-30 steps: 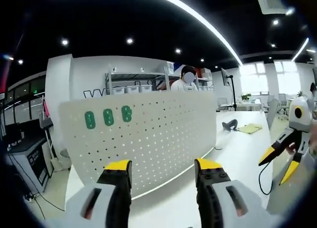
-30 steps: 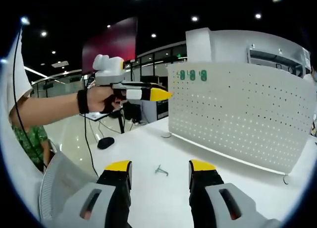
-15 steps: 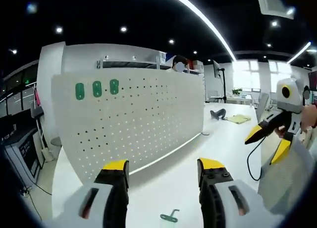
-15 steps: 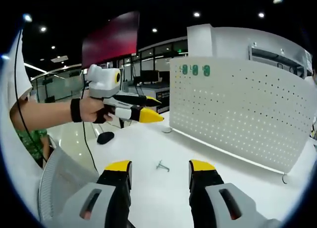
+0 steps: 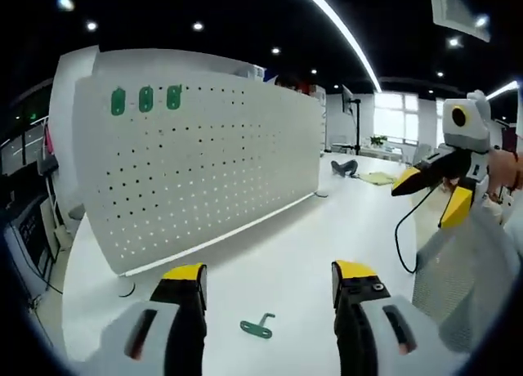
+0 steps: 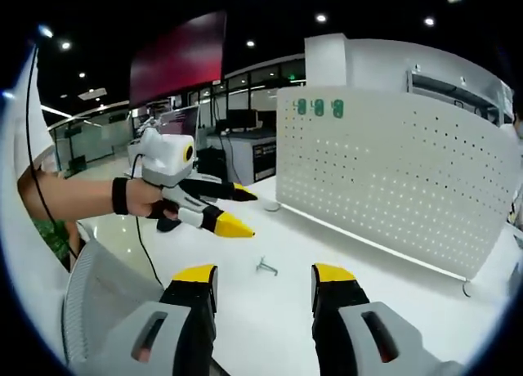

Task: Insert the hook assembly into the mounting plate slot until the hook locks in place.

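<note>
two grippers hover above the white table (image 5: 343, 229), both with jaws wide and holding nothing. far left stands the white pegboard (image 5: 196, 155) with green tags (image 5: 145, 99); near the left gripper (image 5: 265, 278) lies the green hook (image 5: 258, 326), flat; right gripper (image 5: 429, 188) hangs far right.

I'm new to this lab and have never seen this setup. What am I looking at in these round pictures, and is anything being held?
No robot: a person holds a two-jaw claw in each hand, each carrying a fisheye camera looking along its jaws. In the left gripper view, the left claw is open and empty above a small green hook lying on the white table; the right claw enters from the right, also open. The right gripper view shows the right claw, the hook beyond it, and the upright pegboard.
</note>
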### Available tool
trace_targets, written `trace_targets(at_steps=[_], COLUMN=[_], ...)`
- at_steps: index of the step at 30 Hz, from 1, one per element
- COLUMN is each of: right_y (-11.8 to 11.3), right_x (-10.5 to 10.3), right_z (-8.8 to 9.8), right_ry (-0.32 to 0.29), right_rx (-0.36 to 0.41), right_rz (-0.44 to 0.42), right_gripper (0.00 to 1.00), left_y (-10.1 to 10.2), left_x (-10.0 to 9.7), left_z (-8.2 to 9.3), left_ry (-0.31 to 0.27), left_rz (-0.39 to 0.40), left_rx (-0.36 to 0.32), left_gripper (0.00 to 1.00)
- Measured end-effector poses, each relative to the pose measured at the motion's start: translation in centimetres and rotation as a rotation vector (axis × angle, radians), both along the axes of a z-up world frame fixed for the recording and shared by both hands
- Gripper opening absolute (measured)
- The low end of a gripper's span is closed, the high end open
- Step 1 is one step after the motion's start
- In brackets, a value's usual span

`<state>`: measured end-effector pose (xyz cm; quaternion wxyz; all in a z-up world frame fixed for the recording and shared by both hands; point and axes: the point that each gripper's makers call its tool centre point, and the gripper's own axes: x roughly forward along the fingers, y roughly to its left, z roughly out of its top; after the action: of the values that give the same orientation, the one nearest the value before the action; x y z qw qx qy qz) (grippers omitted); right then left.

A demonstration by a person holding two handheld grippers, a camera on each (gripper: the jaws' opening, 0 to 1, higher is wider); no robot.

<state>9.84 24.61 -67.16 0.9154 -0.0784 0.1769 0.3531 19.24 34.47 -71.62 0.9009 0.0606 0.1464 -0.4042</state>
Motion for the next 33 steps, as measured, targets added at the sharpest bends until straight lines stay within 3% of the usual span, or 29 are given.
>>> trace_targets(at_steps=[9,15,33], right_y=[0.2,0.4,0.4], right_x=[0.0,0.0,0.0], right_z=[-0.5,-1.2,-2.7], right_ry=[0.025,0.047,0.092], right_rx=[-0.01,-0.019,-0.052], right_rz=[-0.021,-0.034,-0.061], right_gripper=[0.47,0.47,0.47], left_y=[0.1,0.3,0.8], left_x=[-0.3,-0.6,1.1], left_z=[-3.0,-5.5,-10.1], left_ry=[0.046,0.075,0.13], left_rz=[-0.046,-0.089,-0.111], left_rx=[0.028,0.104,0.129], left_gripper=[0.64,0.61,0.5])
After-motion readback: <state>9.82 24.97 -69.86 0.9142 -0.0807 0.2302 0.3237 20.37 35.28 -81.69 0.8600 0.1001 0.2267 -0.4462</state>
